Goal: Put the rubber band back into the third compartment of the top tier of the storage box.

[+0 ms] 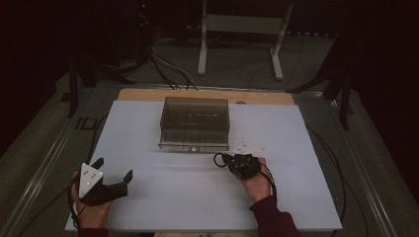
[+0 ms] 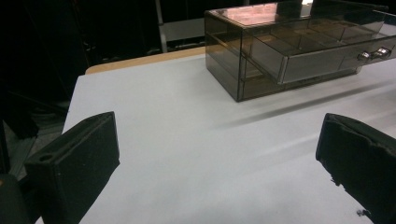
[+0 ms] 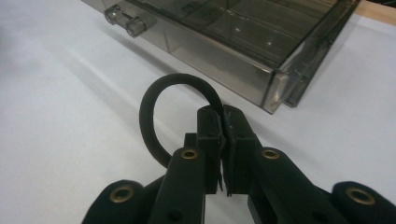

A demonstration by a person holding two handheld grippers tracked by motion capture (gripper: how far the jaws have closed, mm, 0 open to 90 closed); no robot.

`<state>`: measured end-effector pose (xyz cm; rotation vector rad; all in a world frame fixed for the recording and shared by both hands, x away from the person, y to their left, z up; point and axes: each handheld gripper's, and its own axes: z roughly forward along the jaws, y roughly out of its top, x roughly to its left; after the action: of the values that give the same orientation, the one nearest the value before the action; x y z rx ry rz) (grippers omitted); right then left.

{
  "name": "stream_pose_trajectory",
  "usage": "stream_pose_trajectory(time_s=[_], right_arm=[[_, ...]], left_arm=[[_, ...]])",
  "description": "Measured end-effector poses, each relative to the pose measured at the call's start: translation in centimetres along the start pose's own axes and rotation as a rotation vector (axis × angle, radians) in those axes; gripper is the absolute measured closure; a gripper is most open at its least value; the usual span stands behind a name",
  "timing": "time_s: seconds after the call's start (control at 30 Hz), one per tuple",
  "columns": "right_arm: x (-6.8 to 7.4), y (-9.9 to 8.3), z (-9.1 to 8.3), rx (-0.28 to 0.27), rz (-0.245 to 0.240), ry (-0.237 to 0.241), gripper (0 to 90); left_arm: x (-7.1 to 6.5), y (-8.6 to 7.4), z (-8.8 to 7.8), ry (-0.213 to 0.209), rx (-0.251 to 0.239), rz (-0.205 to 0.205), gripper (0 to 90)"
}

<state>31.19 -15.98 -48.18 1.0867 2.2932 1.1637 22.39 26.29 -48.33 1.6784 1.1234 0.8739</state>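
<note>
Item: smoked-plastic drawer box, standing at the far centre of the white surface; drawer drawn partly out toward the near side, its dividers showing, two small knobs on its front.

Right gripper: jaws closed on a black rubber ring, held just near of the drawer front.

Left gripper: jaws wide apart, holding nothing, resting at the near left.

Step, as judged: carrying the ring to the drawer. Next move would call for lifting it over the drawer front and releasing it into a compartment.
</note>
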Motion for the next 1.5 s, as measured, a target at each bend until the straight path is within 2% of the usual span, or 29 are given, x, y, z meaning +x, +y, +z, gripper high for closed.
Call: stream_pose_trajectory(time_s=[0.37, 0.67, 1.5], right_arm=[[-0.4, 0.5, -1.0, -0.014, 0.017, 0.003, 87.5], [-0.9, 1.6, -2.0, -0.03, 0.023, 0.003, 87.5], [-1.5, 5.6, -2.8, -0.062, -0.017, -0.007, 87.5]], left_arm=[[0.0, 0.0, 0.1, -0.001, 0.004, -0.005, 0.3], [0.0, -0.1, 0.2, -0.001, 0.012, -0.004, 0.4], [-0.1, -0.2, 0.4, -0.002, 0.028, -0.003, 0.4]])
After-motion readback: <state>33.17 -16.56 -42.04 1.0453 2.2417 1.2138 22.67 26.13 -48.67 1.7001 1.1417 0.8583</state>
